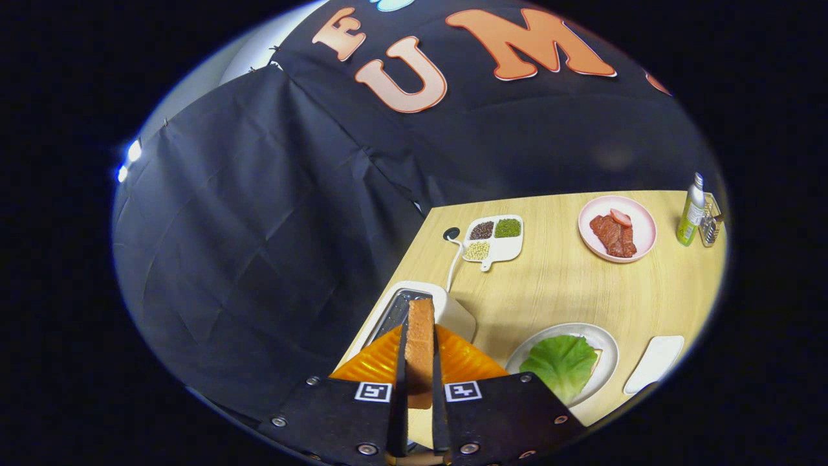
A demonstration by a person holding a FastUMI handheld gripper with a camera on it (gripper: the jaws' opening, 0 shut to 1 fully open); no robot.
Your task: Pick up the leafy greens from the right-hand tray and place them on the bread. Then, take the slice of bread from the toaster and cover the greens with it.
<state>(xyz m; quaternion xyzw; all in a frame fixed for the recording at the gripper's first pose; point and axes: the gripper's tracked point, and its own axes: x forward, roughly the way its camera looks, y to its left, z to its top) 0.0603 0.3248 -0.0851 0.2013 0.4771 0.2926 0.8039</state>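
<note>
A brown slice of bread (420, 349) stands on edge between my two fingers, and my gripper (420, 388) is shut on it, holding it above the white toaster (453, 310) at the table's left edge. To the right, on a grey-white plate (605, 353), a leafy green (561, 364) lies over a slice of bread whose corner peeks out beside it. A white tray (654, 364) lies further right of that plate.
A pink plate (640, 223) with slices of meat sits at the back of the wooden table (556, 285). A white divided dish (511, 246) of beans is behind the toaster. A green bottle (690, 210) and a small rack stand at the far right.
</note>
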